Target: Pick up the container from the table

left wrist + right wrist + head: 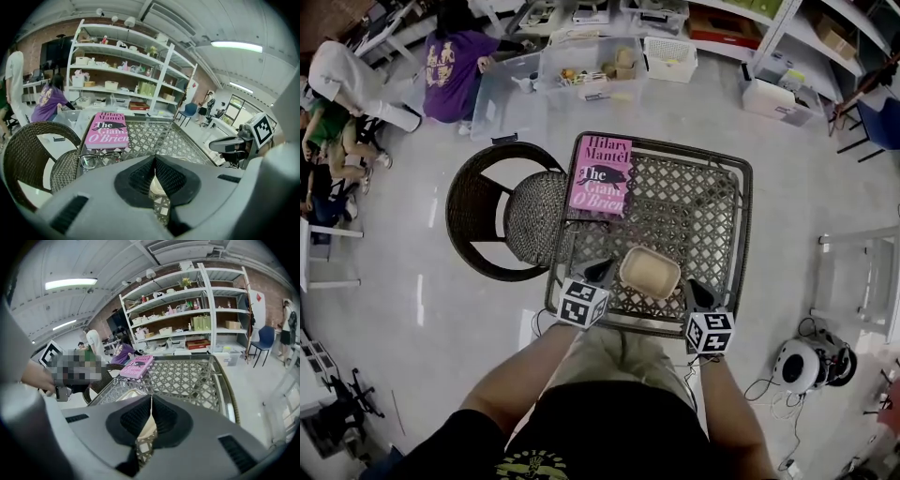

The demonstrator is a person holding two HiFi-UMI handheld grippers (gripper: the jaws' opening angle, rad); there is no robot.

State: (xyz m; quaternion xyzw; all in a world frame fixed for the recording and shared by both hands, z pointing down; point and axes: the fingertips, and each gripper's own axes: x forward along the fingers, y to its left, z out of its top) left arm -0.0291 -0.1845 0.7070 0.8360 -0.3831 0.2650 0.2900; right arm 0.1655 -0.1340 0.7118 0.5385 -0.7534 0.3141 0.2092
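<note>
A shallow beige container (pixel 650 271) stands on the lattice-topped table (pixel 712 211), close to its near edge. My left gripper (pixel 602 273) hovers just left of the container, its jaws closed together with nothing between them. On the other side, my right gripper (pixel 695 292) hangs by the container's near right corner, also shut and empty. In the left gripper view the left gripper (pixel 154 157) has its pads meeting, and a sliver of the container (pixel 157 190) shows below them. The right gripper (pixel 151 398) likewise has its pads touching, with the container (pixel 127 394) just beyond.
A pink book (pixel 602 174) lies at the table's far left corner, with a pair of glasses (pixel 98 159) just in front of it. A dark wicker chair (pixel 502 211) stands against the table's left side. Clear storage bins (pixel 581 70) and a seated person (pixel 450 61) are behind.
</note>
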